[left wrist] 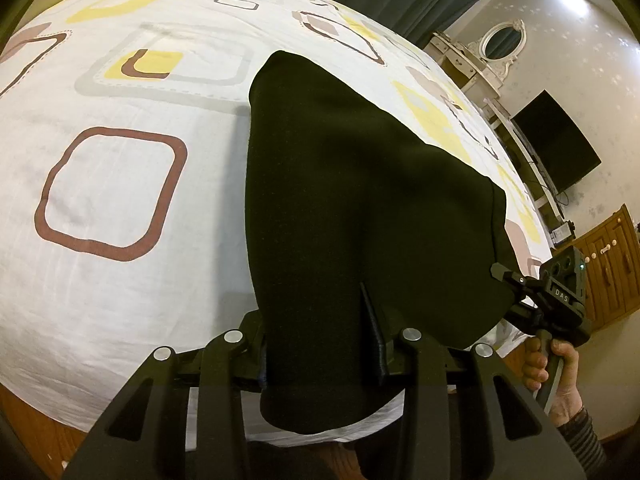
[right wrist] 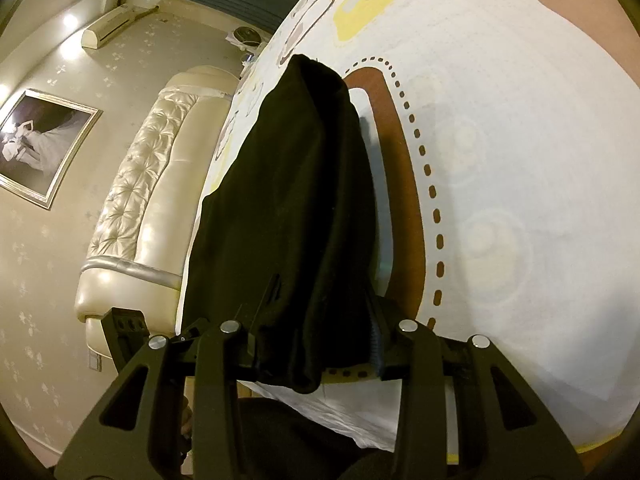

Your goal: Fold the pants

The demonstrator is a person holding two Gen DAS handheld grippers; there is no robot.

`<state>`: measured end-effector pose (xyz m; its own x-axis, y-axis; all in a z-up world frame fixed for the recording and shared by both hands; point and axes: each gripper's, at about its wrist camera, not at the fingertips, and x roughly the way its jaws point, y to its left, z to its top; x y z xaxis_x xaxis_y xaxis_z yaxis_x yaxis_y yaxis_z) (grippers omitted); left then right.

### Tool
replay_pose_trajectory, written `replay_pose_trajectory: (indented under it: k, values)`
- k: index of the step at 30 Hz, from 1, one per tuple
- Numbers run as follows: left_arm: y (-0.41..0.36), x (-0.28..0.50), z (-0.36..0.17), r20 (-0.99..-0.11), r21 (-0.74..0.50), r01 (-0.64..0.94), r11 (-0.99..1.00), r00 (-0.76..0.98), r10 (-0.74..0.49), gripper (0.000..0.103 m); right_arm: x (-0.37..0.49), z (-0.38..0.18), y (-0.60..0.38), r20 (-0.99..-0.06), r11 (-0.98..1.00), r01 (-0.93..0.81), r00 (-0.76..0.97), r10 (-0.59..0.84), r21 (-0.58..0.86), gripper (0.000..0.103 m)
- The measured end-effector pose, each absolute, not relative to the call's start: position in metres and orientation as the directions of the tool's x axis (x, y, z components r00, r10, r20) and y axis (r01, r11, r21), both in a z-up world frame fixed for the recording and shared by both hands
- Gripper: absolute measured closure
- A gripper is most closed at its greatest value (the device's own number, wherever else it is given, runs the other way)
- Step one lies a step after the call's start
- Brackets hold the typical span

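Observation:
The black pants (left wrist: 360,200) hang lifted over the bed, stretched between both grippers, with the far end touching the sheet. My left gripper (left wrist: 320,340) is shut on one near corner of the pants. My right gripper (right wrist: 316,336) is shut on the other corner of the pants (right wrist: 296,200); it also shows in the left wrist view (left wrist: 516,284) at the right, held by a hand. Cloth drapes over and hides the fingertips of both grippers.
The bed sheet (left wrist: 120,184) is white with brown, yellow and grey squares. A padded cream headboard (right wrist: 136,184) stands to the left in the right wrist view. A dark TV (left wrist: 556,140), a white dresser with mirror (left wrist: 496,44) and a wooden cabinet (left wrist: 612,256) stand beyond the bed.

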<state>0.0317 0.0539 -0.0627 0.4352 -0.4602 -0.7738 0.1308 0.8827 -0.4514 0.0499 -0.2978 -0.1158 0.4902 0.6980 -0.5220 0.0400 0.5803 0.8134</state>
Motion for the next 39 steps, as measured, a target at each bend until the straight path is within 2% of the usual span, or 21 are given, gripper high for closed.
replay_pose_trajectory:
  k: [6,9,11,13,16,18,24,35,37,38,39]
  values:
    - [0.056,0.032,-0.064,-0.775,-0.458,0.125,0.88,0.429,-0.464,0.062,0.05,-0.116,-0.3,-0.519,0.577,0.038,0.489,0.701,0.816,0.066]
    - [0.058,0.032,-0.064,-0.775,-0.455,0.133,0.88,0.429,-0.465,0.05,0.051,-0.115,-0.303,-0.51,0.565,0.039,0.484,0.711,0.824,0.061]
    - [0.063,0.029,-0.061,-0.764,-0.445,0.155,0.882,0.449,-0.464,0.027,0.052,-0.114,-0.306,-0.497,0.545,0.041,0.472,0.728,0.837,0.057]
    - [0.071,0.025,-0.06,-0.733,-0.471,0.185,0.862,0.462,-0.499,0.023,0.054,-0.112,-0.31,-0.495,0.535,0.043,0.45,0.744,0.844,0.053]
    - [0.089,0.026,-0.06,-0.698,-0.517,0.196,0.833,0.467,-0.543,0.02,0.055,-0.102,-0.322,-0.496,0.546,0.033,0.465,0.733,0.837,0.041]
    - [0.101,0.035,-0.065,-0.673,-0.571,0.17,0.803,0.464,-0.577,0.019,0.06,-0.098,-0.332,-0.491,0.546,0.034,0.486,0.723,0.837,0.034]
    - [0.107,0.087,-0.078,-0.641,-0.663,0.116,0.74,0.423,-0.64,0.019,0.101,-0.103,-0.344,-0.489,0.533,0.065,0.502,0.713,0.844,0.032]
    - [0.085,0.166,-0.089,-0.656,-0.682,0.101,0.724,0.355,-0.667,0.018,0.164,-0.114,-0.329,-0.443,0.474,0.061,0.475,0.76,0.878,0.032]
    - [0.086,0.168,-0.091,-0.652,-0.691,0.092,0.716,0.346,-0.674,0.018,0.167,-0.115,-0.322,-0.47,0.506,0.044,0.445,0.762,0.862,0.04]
    - [0.087,0.168,-0.091,-0.654,-0.69,0.093,0.718,0.345,-0.673,0.02,0.168,-0.115,-0.319,-0.496,0.535,0.04,0.437,0.75,0.844,0.05]
    - [0.086,0.167,-0.09,-0.668,-0.67,0.095,0.736,0.356,-0.654,0.026,0.168,-0.116,-0.318,-0.505,0.545,0.037,0.435,0.746,0.837,0.056]
